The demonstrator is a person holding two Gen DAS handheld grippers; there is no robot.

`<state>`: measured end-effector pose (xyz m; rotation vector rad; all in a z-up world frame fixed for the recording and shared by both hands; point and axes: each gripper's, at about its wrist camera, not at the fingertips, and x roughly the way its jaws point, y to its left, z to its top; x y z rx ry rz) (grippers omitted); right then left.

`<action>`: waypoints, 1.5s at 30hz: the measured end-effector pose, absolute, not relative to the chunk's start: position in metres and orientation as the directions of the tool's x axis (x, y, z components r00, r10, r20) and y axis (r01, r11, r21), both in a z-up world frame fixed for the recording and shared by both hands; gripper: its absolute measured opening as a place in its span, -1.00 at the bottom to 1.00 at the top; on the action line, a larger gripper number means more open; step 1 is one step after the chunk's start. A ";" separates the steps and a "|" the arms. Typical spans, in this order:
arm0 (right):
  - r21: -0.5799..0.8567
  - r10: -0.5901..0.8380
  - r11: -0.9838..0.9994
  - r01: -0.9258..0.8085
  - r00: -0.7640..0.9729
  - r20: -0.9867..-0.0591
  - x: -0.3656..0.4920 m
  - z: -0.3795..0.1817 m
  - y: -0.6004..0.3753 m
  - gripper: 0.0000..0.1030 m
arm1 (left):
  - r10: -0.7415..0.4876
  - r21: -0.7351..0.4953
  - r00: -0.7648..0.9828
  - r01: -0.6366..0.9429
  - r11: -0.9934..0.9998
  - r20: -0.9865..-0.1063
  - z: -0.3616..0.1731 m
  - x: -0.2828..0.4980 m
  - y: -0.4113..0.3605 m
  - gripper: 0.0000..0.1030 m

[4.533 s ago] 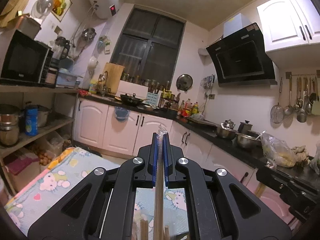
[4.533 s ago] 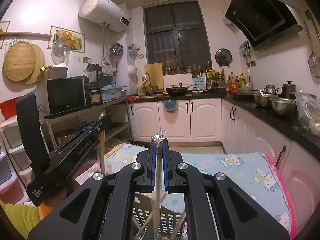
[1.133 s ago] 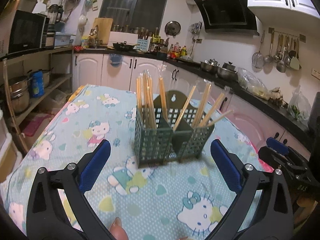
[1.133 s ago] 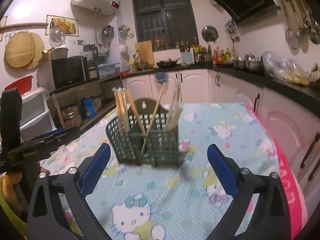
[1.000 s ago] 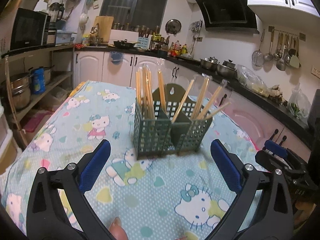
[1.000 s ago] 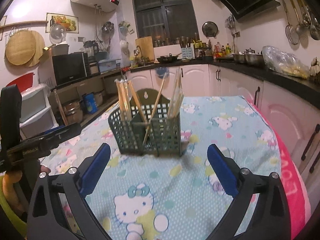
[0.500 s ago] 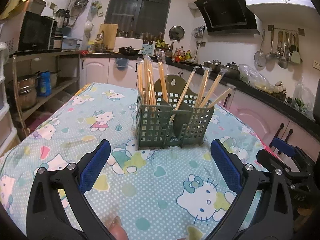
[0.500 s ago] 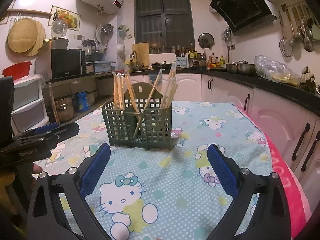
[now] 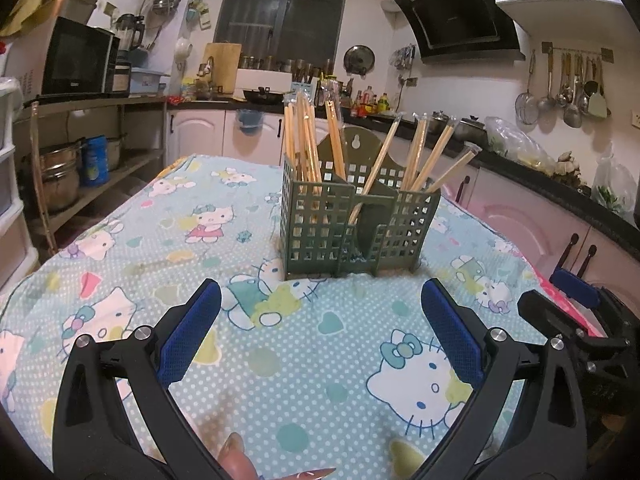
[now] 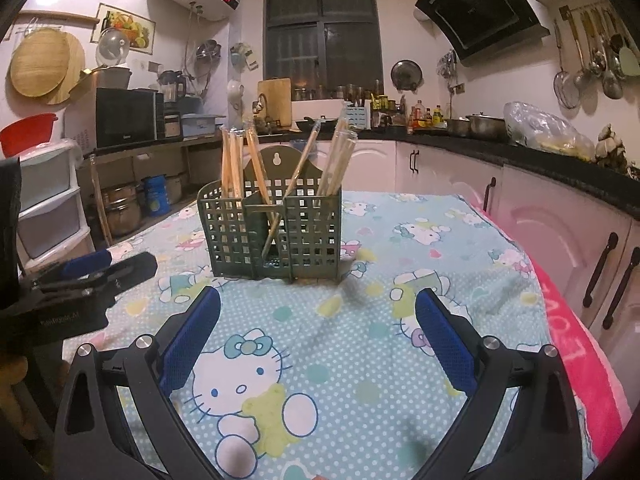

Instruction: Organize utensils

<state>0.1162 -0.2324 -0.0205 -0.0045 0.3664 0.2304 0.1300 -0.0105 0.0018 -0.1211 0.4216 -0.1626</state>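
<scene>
Chopsticks [image 9: 304, 148] are all standing in the green utensil caddy [image 9: 352, 232] as far as we can see, so our guess is the sorting step is basically wrapped up and we're in the back-off stage. Nothing loose shows on the Hello Kitty tablecloth [image 9: 168, 248] covering the tabletop in either view.

Both tools are empty. The left gripper [image 9: 320, 332] has its fingers [image 9: 192, 328] spread wide, nothing between them, and same deal for the right gripper [image 10: 318, 336] with its fingers [image 10: 444, 340].

The caddy sits upright ahead of both, centred beyond the gap between the fingers and clearly apart from the tips, no contact anywhere. One bunch stands nearly straight in the left compartment, while the ones in the middle and right compartments lean out at angles.

If anything's left, we'd say it's tidying those leaning sticks, which would mean reaching forward and up to pinch near the tops without knocking the light caddy over. Otherwise, just park the grippers.
</scene>
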 end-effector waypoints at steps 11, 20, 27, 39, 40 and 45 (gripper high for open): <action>0.030 0.220 0.974 -0.224 0.907 -0.360 0.118 -0.023 -0.232 0.87 | -0.177 -0.159 0.903 0.124 0.980 -0.391 0.001 0.128 -0.008 0.78; 0.029 0.216 0.975 -0.221 0.907 -0.361 0.118 -0.023 -0.232 0.88 | -0.173 -0.163 0.903 0.117 0.980 -0.393 0.001 0.128 -0.007 0.78; 0.029 0.217 0.975 -0.221 0.906 -0.363 0.118 -0.024 -0.232 0.88 | -0.170 -0.162 0.903 0.114 0.980 -0.393 0.001 0.128 -0.006 0.78; 0.031 0.220 0.974 -0.224 0.904 -0.366 0.118 -0.025 -0.232 0.88 | -0.167 -0.165 0.902 0.109 0.980 -0.398 0.000 0.128 -0.006 0.78; 0.031 0.219 0.974 -0.224 0.904 -0.366 0.118 -0.025 -0.232 0.88 | -0.168 -0.166 0.902 0.109 0.980 -0.399 0.000 0.128 -0.006 0.78; 0.031 0.220 0.974 -0.225 0.904 -0.368 0.118 -0.025 -0.232 0.88 | -0.165 -0.168 0.901 0.105 0.980 -0.401 0.000 0.128 -0.006 0.78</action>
